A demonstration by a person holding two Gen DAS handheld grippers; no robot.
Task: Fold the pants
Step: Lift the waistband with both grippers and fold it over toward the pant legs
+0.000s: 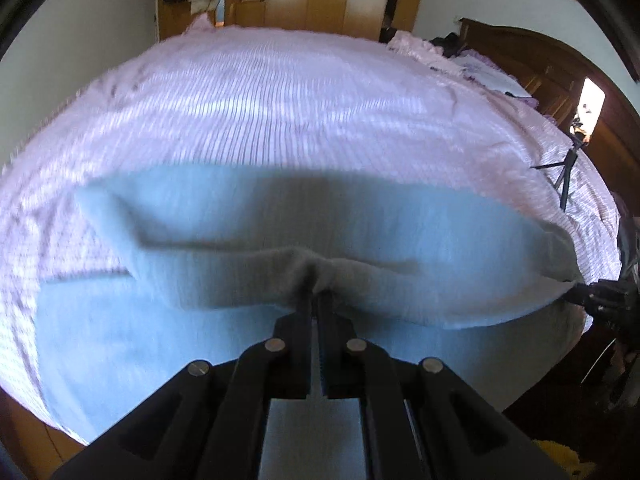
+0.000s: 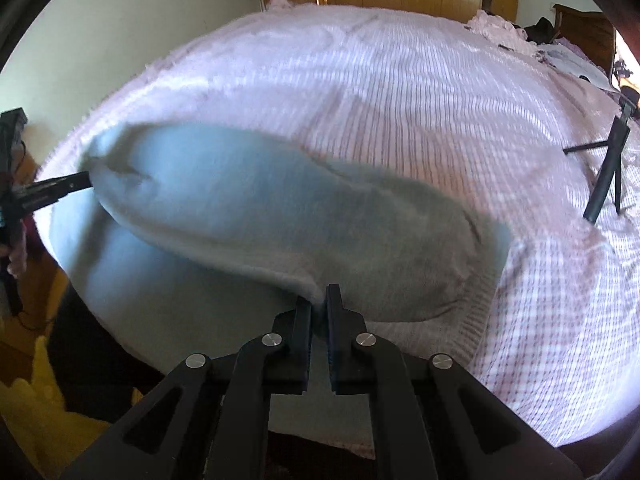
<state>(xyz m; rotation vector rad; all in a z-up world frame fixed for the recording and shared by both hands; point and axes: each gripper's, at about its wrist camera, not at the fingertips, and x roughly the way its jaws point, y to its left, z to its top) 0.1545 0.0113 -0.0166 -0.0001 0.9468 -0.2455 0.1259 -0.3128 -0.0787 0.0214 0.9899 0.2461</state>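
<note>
- On the bed [image 1: 304, 92], over its pink striped sheet, lie the pale blue pants [image 1: 248, 216], one edge lifted and doubled over the rest.
- The left gripper [image 1: 318, 294] has its jaws pinched tight on that lifted edge.
- The right gripper [image 2: 319, 300] is likewise clamped on the fabric, further along the same edge.
- A small black tripod [image 2: 610, 164] stands on the sheet, well apart from the pants.

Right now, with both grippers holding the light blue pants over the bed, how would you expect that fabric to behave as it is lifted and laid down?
Likely floppy: the pants sag and bunch where the left gripper pinches them. Probably soft and not slippery: the knit looks fuzzy and stays clamped in the right gripper. It may drag on the striped sheet and wrinkle.
</note>
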